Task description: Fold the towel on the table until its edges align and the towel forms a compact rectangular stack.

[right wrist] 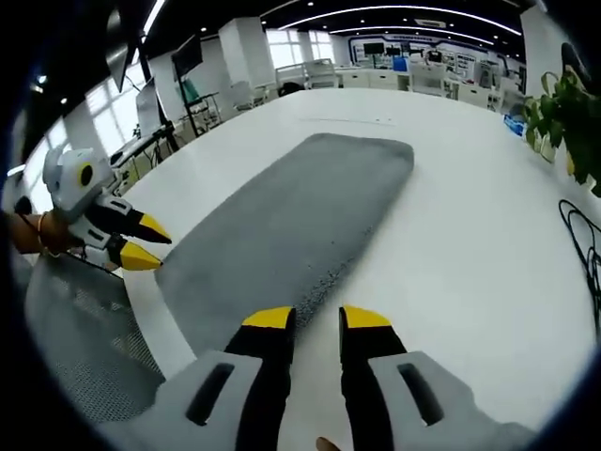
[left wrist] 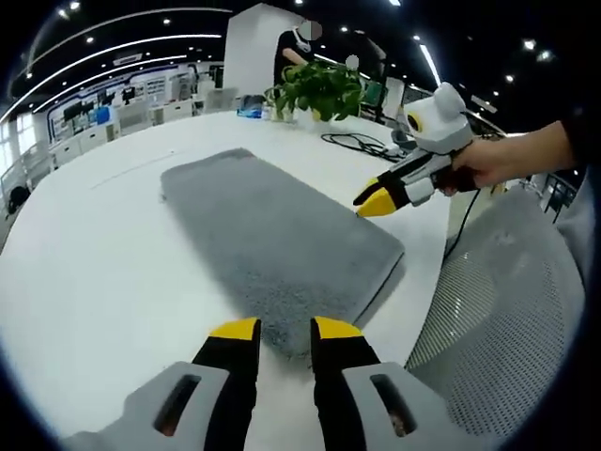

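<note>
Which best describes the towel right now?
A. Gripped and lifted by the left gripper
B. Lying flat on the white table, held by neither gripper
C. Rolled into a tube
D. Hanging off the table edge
B: the grey towel lies flat on the white table, with both the left gripper and the right gripper open and holding nothing.

Left gripper (left wrist: 285, 329) and right gripper (right wrist: 317, 318) both hover, fingers parted.

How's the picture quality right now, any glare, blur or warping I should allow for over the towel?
Left gripper view: towel sharp and evenly lit, ceiling lights bend with the fisheye, table bright white. Right gripper view: towel clear, windows at upper left blow out, table edge curves; soft shadow under the right gripper.
</note>
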{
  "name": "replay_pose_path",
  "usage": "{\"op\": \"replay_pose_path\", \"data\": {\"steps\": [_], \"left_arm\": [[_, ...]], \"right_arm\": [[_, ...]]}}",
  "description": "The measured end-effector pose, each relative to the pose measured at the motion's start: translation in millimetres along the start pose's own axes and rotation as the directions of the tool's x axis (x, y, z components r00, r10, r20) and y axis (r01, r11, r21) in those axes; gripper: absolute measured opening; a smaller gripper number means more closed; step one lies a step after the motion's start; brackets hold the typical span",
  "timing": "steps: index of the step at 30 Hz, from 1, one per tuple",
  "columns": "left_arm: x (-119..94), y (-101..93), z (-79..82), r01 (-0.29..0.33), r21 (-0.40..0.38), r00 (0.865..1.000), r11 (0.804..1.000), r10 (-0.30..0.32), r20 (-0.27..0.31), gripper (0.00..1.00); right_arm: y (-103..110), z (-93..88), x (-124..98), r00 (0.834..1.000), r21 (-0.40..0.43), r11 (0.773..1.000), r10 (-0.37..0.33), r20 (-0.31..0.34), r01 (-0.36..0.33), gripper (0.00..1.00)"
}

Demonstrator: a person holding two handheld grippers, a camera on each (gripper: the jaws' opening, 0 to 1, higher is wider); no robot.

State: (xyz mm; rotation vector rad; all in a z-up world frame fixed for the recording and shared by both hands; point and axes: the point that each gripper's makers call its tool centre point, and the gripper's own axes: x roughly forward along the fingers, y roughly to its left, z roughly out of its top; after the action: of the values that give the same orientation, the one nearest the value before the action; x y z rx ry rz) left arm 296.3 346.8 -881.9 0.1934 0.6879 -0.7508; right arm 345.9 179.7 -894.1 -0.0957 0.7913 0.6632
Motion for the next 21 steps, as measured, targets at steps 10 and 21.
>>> {"op": "replay_pose_path", "data": {"steps": [10,21], "left_arm": [[6.3,-30.6,-3.6,0.098,0.253,0.994,0.962,-0.083,-0.070,0.23],[18.1,-49.0,0.1,0.201,0.442,0.977,0.874,-0.143,-0.160,0.25]], "right_arm": [[24.8,-9.2,-6.3,0.998,-0.152,0.987,0.057,-0.032,-0.061,0.19],[61.1,-2.5,-15.0,0.984,-0.338,0.925,0.175,-0.026,-0.173,0.20]]}}
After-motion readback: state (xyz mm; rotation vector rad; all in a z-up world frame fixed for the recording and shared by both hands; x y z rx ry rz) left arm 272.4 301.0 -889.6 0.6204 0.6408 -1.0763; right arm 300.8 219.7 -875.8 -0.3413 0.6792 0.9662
